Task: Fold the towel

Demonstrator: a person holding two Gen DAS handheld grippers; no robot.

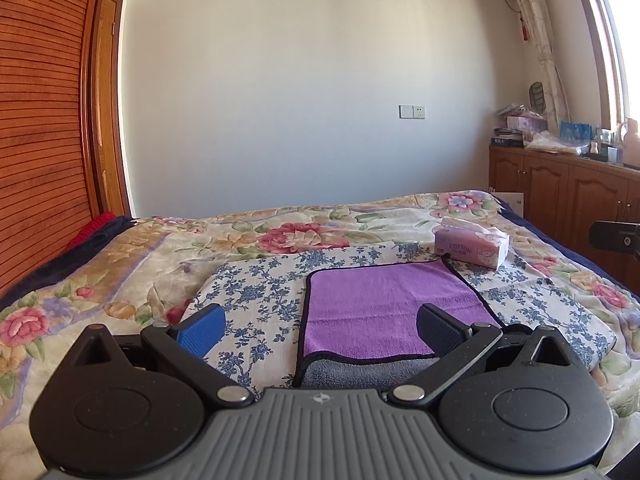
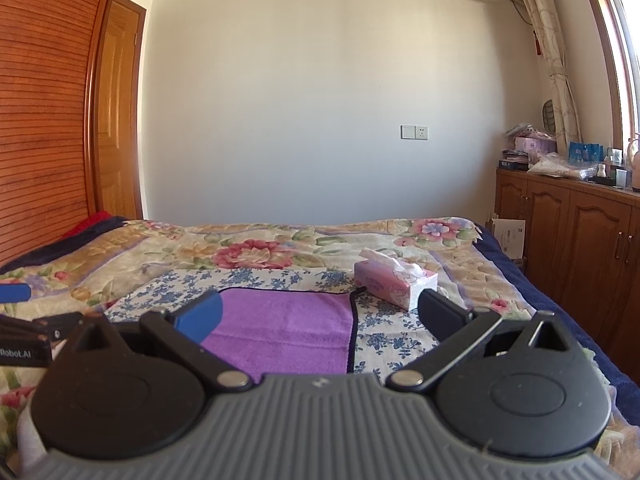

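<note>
A purple towel (image 1: 384,308) with dark trim lies flat on a blue-flowered cloth (image 1: 264,292) on the bed; its near edge is turned up and shows a grey underside (image 1: 360,372). My left gripper (image 1: 320,328) is open and empty, just above the towel's near left part. In the right wrist view the towel (image 2: 288,328) lies ahead and to the left. My right gripper (image 2: 320,316) is open and empty over the towel's right edge. The left gripper's blue fingertip (image 2: 14,293) shows at the far left.
A pink tissue box (image 1: 472,246) stands beyond the towel's far right corner, also in the right wrist view (image 2: 394,283). A wooden cabinet (image 2: 568,236) with clutter lines the right wall. A wooden wardrobe (image 1: 40,120) stands at the left. The bed carries a floral blanket (image 1: 120,264).
</note>
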